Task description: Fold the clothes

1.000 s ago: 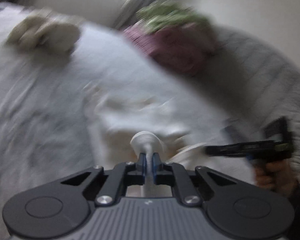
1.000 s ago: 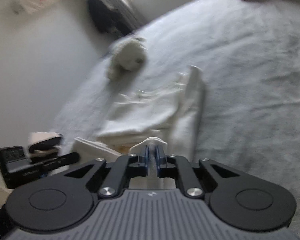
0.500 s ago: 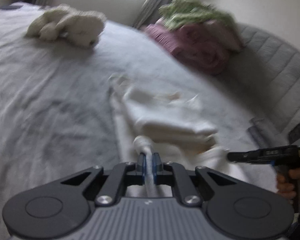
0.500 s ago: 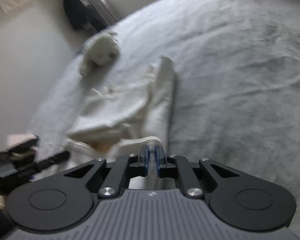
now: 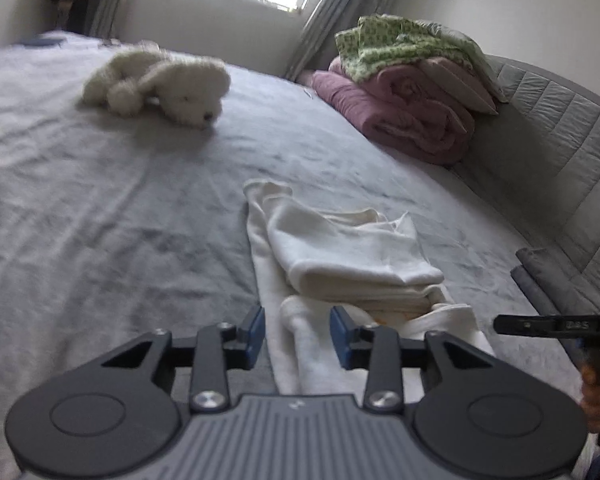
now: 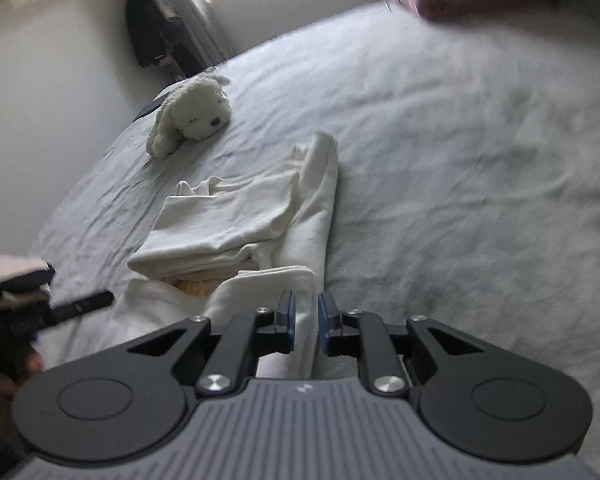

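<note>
From my left wrist camera, the left gripper [image 5: 298, 330] is spreading its jaws, a roll of the cream garment [image 5: 340, 256] between them but unpinched. The garment lies half folded on the grey bed [image 5: 100, 208], well short of the plush dog [image 5: 160, 84] and the pink quilt [image 5: 404, 108].

From my right wrist camera, the right gripper [image 6: 305, 322] is narrowly parted and opening, the garment's near edge [image 6: 260, 216] between its pads; whether they touch it I cannot tell.

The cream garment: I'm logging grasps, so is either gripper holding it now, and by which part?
Neither. Both sets of jaws are opening, letting go. A rolled edge of the cream garment lies between the left gripper jaws, a flat hem between the right gripper jaws.
</note>
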{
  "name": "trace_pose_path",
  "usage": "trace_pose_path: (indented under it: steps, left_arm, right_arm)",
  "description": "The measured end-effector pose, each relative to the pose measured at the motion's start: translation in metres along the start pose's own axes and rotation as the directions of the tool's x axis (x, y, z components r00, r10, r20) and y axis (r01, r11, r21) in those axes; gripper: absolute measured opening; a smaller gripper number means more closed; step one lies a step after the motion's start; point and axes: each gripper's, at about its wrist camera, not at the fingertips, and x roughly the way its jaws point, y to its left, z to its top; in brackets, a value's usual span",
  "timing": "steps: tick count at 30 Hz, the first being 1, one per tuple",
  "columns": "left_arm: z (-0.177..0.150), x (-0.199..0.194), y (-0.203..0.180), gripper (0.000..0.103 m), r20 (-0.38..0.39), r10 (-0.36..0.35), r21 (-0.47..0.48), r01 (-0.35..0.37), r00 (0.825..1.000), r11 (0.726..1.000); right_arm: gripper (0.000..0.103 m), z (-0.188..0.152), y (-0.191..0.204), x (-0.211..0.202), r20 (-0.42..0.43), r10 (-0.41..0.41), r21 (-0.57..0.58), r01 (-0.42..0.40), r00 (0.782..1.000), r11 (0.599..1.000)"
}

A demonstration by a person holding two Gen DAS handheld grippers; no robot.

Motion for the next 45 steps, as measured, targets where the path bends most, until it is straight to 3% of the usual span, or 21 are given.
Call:
trace_pose_path:
  steps: [4,6,11,16,24,28,31,34,38,42,45]
  left_arm:
    - [-0.013,-0.016,-0.023,0.034,0.025,-0.116,0.089,0.113,0.993,0.99]
    - [-0.025,-0.014,-0.036,0.034,-0.003,-0.151,0.14,0.15,0.989,0.979]
    - [-0.052,0.002,-0.043,0.033,-0.089,-0.065,0.225,0.084,0.994,0.971]
    - [-0.057,-0.007,-0.033,0.027,-0.103,-0.062,0.193,0.081,0.993,0.978]
    - [-0.066,-0.022,-0.033,0.027,-0.102,-0.061,0.217,0.083,0.993,0.973]
    - [-0.055,-0.03,-0.028,0.027,-0.052,-0.077,0.173,0.085,0.996,0.981]
    - [-0.048,-0.031,-0.026,0.031,-0.012,-0.083,0.149,0.084,0.996,0.985]
    - [-0.044,-0.02,-0.024,0.033,-0.035,-0.028,0.123,0.032,0.999,0.992]
    - [-0.044,-0.016,-0.015,0.037,-0.073,-0.007,0.057,0.011,0.997,0.998]
    - [-0.047,-0.014,-0.011,0.037,-0.092,0.009,0.047,-0.005,0.996,0.999]
    - [-0.04,-0.016,-0.016,0.036,-0.047,0.012,0.065,-0.009,0.999,0.998]
  right_arm:
    - [0.018,-0.005,0.013,-0.01,0.009,0.09,-0.046,-0.089,0.996,0.995]
    - [0.018,-0.009,0.023,-0.001,-0.023,0.103,-0.07,-0.105,0.994,0.992]
    - [0.017,-0.026,0.036,0.028,-0.157,0.044,-0.135,-0.066,0.987,0.989]
    - [0.016,-0.036,0.03,0.02,-0.22,0.055,-0.121,-0.083,0.974,0.989]
    - [0.016,-0.049,0.025,0.005,-0.277,0.078,-0.149,-0.123,0.958,0.981]
    - [0.018,-0.047,0.034,-0.004,-0.214,0.077,-0.226,-0.126,0.974,0.966]
    - [0.018,-0.036,0.031,-0.005,-0.135,0.08,-0.198,-0.106,0.988,0.974]
    - [0.019,-0.024,0.023,-0.002,-0.05,0.036,-0.144,-0.043,0.998,0.989]
    - [0.02,-0.019,0.009,0.002,-0.047,0.003,-0.054,-0.006,0.999,0.999]
    - [0.02,-0.019,0.001,-0.002,-0.038,0.006,-0.043,-0.007,0.999,0.999]
    - [0.02,-0.016,0.007,-0.001,0.001,0.02,-0.046,-0.02,1.0,0.999]
